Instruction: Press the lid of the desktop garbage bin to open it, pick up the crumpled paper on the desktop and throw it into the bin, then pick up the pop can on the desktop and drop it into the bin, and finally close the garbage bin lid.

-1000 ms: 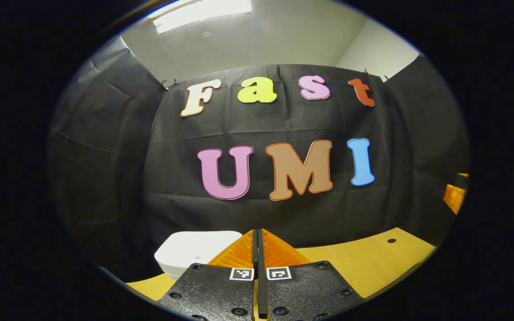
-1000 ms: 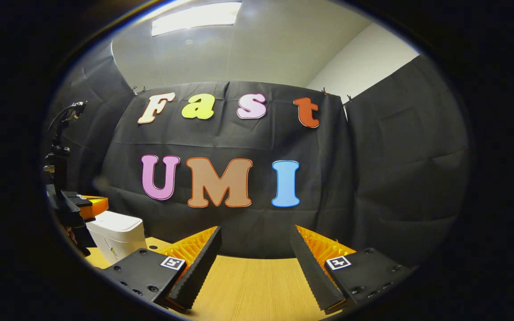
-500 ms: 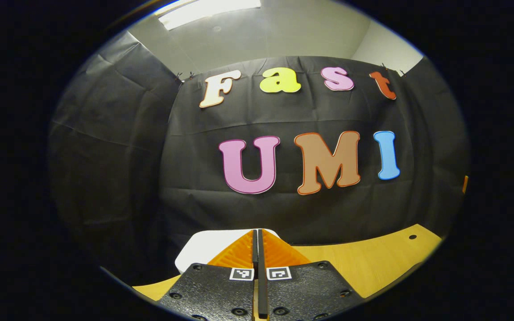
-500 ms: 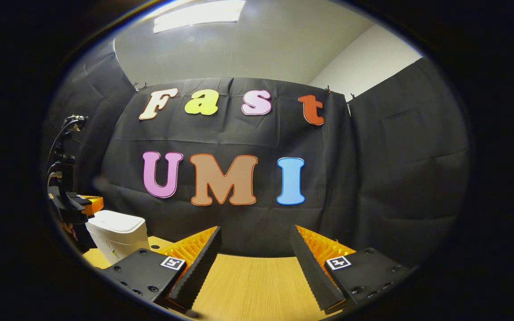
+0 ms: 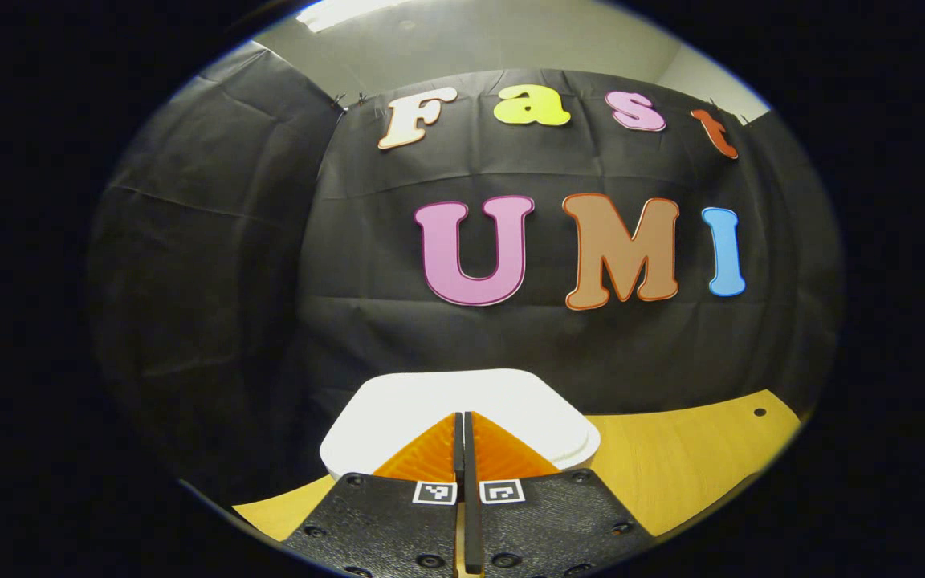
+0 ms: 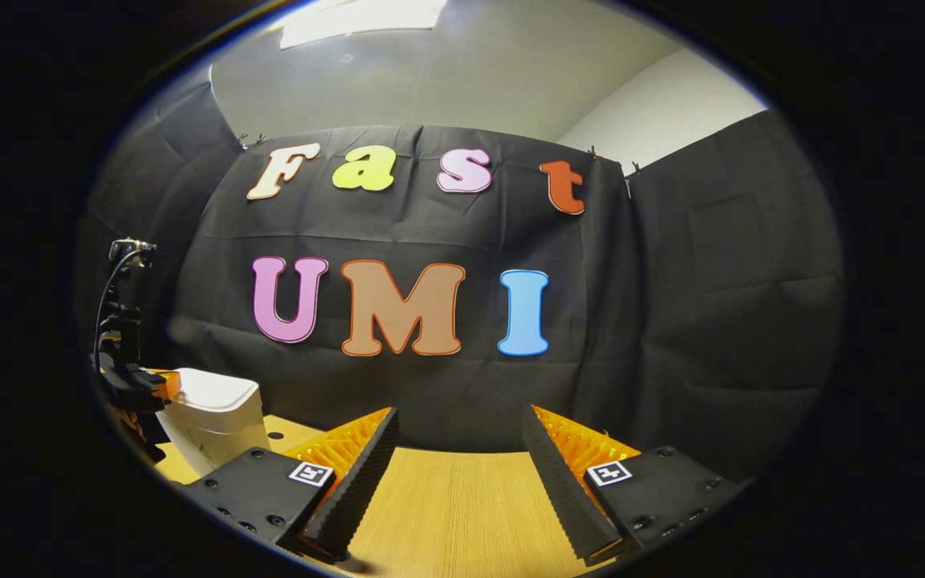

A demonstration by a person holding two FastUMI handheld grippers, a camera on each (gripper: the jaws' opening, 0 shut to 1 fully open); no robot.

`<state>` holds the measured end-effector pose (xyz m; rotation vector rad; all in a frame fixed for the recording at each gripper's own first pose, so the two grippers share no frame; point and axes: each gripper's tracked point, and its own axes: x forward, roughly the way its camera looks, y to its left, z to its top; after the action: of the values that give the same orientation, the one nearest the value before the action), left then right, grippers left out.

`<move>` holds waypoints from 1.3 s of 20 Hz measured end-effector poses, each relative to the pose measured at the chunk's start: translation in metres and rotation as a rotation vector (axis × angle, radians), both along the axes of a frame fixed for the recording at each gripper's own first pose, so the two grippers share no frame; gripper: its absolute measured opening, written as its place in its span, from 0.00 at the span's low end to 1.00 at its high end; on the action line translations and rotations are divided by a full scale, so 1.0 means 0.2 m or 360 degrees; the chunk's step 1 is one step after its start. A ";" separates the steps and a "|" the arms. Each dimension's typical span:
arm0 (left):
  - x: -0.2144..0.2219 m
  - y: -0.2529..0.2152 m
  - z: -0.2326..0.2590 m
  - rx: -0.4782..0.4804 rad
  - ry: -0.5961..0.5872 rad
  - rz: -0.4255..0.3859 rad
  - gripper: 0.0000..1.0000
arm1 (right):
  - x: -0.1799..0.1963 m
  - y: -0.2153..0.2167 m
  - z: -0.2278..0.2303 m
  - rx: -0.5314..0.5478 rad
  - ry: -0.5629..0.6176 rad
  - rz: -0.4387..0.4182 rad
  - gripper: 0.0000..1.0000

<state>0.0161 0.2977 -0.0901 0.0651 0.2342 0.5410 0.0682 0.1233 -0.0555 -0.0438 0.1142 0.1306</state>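
While left gripper (image 5: pixel 462 417) hovers fingers-together over bin lid (image 5: pixel 398 409), right gripper (image 6: pixel 460 437) sits spread wide above table (image 6: pixel 454 514).

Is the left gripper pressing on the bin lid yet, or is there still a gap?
Cannot tell. In the left gripper view the shut left gripper overlaps the white bin lid, hiding any gap; the right gripper view is too small and oblique.

Closed left gripper (image 5: pixel 463 425) apparently over white bin lid (image 5: pixel 398 409).
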 end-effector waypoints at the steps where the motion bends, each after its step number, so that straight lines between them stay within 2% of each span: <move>1: 0.00 0.00 -0.02 -0.0013 0.0006 -0.0001 0.00 | 0.00 0.01 -0.01 -0.0006 0.0006 0.0001 0.98; 6: 0.00 0.00 -0.04 0.0062 -0.0019 -0.0036 0.00 | -0.01 0.08 0.01 0.0002 0.0001 0.0035 1.00; 10: 0.00 0.00 -0.05 0.0021 -0.0116 -0.0024 0.00 | 0.00 0.12 0.00 -0.0021 -0.0002 0.0067 1.00; 13: 0.00 0.00 -0.03 0.0175 -0.0121 -0.0039 0.00 | -0.01 0.14 0.00 -0.0014 0.0002 0.0095 0.98; 15: 0.01 -0.03 0.00 0.0280 -0.0106 -0.0096 0.00 | -0.01 0.12 0.02 -0.0019 -0.0017 0.0095 1.00; 17: 0.01 -0.05 -0.03 0.0267 -0.0059 -0.0145 0.01 | -0.01 0.11 0.03 -0.0021 -0.0031 0.0094 1.00; 18: 0.01 -0.06 -0.01 0.0237 -0.0068 -0.0159 0.09 | 0.00 0.10 0.04 -0.0016 -0.0031 0.0094 0.98; 20: 0.04 -0.11 0.03 0.0154 -0.0106 -0.0219 0.15 | -0.01 0.09 0.05 0.0005 -0.0032 0.0098 0.98; 22: 0.04 -0.12 0.11 0.0187 -0.0153 -0.0220 0.31 | 0.00 0.08 0.06 0.0015 -0.0044 0.0106 1.00; 23: 0.04 -0.14 0.16 0.0224 -0.0168 -0.0234 0.42 | 0.00 0.07 0.06 0.0011 -0.0043 0.0109 1.00; 25: 0.03 -0.19 0.24 0.0275 -0.0203 -0.0268 0.46 | 0.00 0.08 0.05 0.0014 -0.0036 0.0125 0.98; 26: 0.02 -0.23 0.26 0.0261 -0.0221 -0.0296 0.52 | 0.00 0.08 0.05 0.0018 -0.0032 0.0130 0.98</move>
<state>0.0208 0.2520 -0.0387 0.2058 0.0474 0.3764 0.0683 0.1384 -0.0453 -0.0384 0.0915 0.2125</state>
